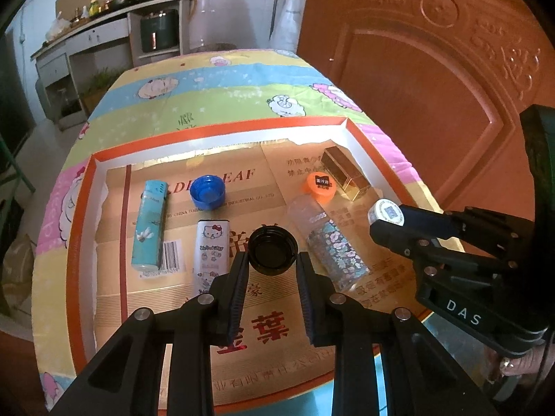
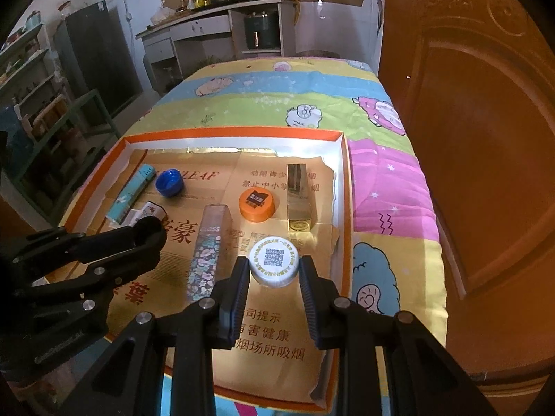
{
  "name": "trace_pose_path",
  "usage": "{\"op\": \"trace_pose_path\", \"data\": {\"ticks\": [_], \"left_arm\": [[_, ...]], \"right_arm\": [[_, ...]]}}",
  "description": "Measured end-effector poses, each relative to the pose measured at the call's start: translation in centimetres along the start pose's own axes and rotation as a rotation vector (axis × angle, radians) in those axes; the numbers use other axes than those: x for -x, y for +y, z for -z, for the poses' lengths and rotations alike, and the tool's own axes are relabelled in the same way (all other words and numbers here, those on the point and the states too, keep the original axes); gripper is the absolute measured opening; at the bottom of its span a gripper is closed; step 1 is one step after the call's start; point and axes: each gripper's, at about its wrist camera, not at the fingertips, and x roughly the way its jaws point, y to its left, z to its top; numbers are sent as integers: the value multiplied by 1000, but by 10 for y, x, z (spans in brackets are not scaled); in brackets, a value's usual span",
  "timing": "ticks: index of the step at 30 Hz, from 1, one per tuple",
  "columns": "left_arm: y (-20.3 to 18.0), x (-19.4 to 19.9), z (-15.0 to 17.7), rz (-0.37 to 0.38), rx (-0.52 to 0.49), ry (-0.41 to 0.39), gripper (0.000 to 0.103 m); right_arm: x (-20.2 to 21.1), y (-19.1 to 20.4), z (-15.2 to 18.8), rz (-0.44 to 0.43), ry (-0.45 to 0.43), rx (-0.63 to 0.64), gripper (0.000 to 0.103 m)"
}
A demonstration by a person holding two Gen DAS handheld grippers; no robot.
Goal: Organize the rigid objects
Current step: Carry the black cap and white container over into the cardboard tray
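An orange-rimmed tray (image 1: 82,208) lined with gold paper lies on the bed. My left gripper (image 1: 273,260) is shut on a black bottle cap (image 1: 273,250), held over the tray's middle. My right gripper (image 2: 274,270) is shut on a white cap with a QR code (image 2: 275,260), also seen in the left wrist view (image 1: 386,212), near the tray's right side. In the tray lie a teal lighter (image 1: 150,225), a blue cap (image 1: 207,192), a Hello Kitty lighter (image 1: 210,253), a flowered clear tube (image 1: 329,242), an orange cap (image 1: 319,187) and a gold case (image 1: 345,173).
The tray sits on a bright cartoon-sheep bedspread (image 2: 312,104). A brown carved door (image 2: 468,138) stands close on the right. A counter with kitchen items (image 2: 215,17) and shelves (image 2: 31,79) are at the back and left.
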Motion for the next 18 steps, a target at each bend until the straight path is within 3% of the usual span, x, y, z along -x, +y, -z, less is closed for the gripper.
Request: {"op": "trace_pose_path", "data": {"ticks": [18], "left_arm": [[0, -21, 1, -4, -9, 40, 29]], "right_arm": [[-14, 1, 3, 6, 34, 4, 30]]}}
